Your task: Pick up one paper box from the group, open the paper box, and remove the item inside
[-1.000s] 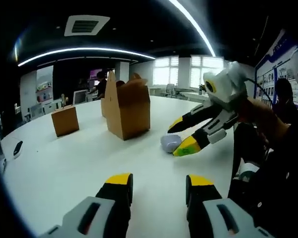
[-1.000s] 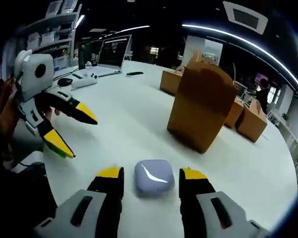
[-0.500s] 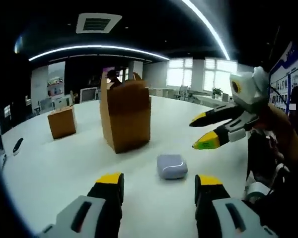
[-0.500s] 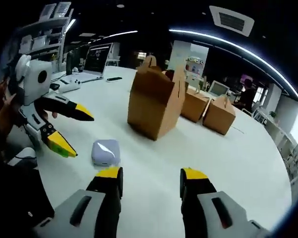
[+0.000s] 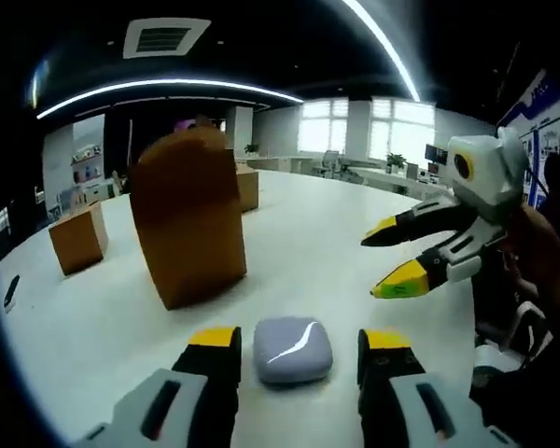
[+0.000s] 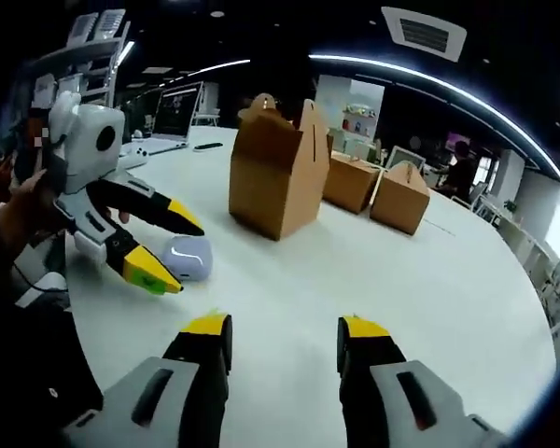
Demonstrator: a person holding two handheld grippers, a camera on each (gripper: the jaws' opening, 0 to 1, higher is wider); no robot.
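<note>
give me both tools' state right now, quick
Left tool: open, jaws either side of the lavender case, not gripping it.
Right tool: open, holding nothing.

The paper box is showing plain cardboard brown, as are the other boxes. The item is looking pale lavender-grey with a white glint. The bench is gleaming white. Both the left gripper and right gripper are wearing yellow tips on black-and-grey bodies.
</note>
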